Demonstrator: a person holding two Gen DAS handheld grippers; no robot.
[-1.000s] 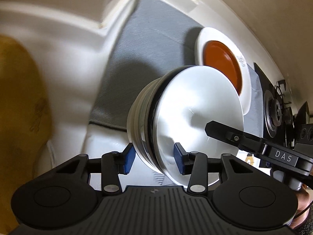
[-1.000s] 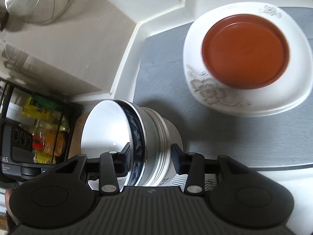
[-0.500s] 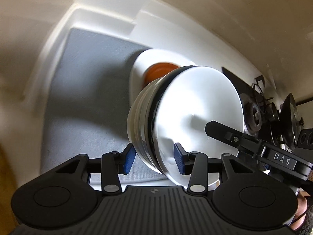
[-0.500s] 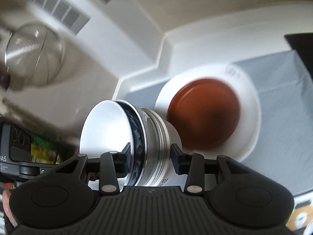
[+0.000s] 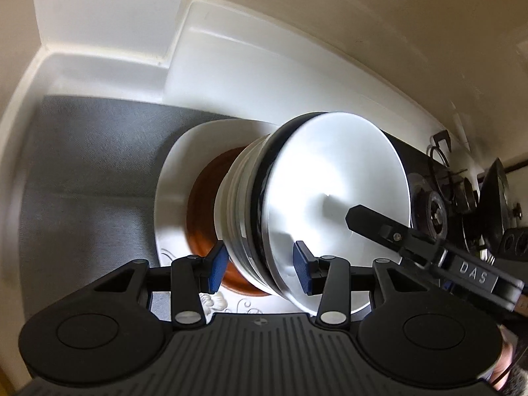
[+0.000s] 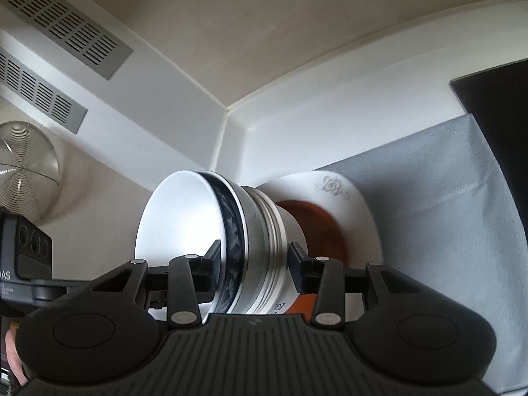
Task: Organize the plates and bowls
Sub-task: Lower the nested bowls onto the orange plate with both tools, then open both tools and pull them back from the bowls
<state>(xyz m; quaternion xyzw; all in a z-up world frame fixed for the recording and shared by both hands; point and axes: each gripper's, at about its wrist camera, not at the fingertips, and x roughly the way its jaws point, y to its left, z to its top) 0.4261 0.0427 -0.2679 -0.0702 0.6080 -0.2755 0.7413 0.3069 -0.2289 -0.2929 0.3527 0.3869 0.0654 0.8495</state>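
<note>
Swinging across since a second ago, the stack of bowls [image 5: 316, 211] now sits right in front of the brown plate [image 5: 204, 204], where earlier it hung over bare grey mat off to one side. Both tools are on it. The left gripper [image 5: 260, 269] has its blue pads [image 5: 217, 265] closed on the stack's rim, one pad against the outer wall and one inside the top bowl, so it's holding the bowls. From the other side, the right gripper [image 6: 254, 267] is doing the same, one finger tucked into the white bowl interior and the other pressed on the ribbed outer wall of the stack of bowls [image 6: 231, 241], clamped firm.

The stack is carried tipped on its side, open mouth facing the right-hand tool, bases pointing toward the plates. A dark blue patterned band runs round the rim of one bowl. In the left wrist view, the right tool's black finger marked DAS reaches across the bowl's mouth.

Just behind the bases sits the brown plate [image 6: 316, 227], resting on a white floral plate [image 6: 333, 188]. Whether the bowls touch the brown plate, can't tell. Both plates lie on the grey mat [image 5: 92, 165] on a white counter. Off to the right of the left wrist view, a black stove [image 5: 439, 204] with its burner. Out left in the right wrist view, a wire strainer [image 6: 23, 168] hangs on the wall under two grey vents [image 6: 66, 23].
</note>
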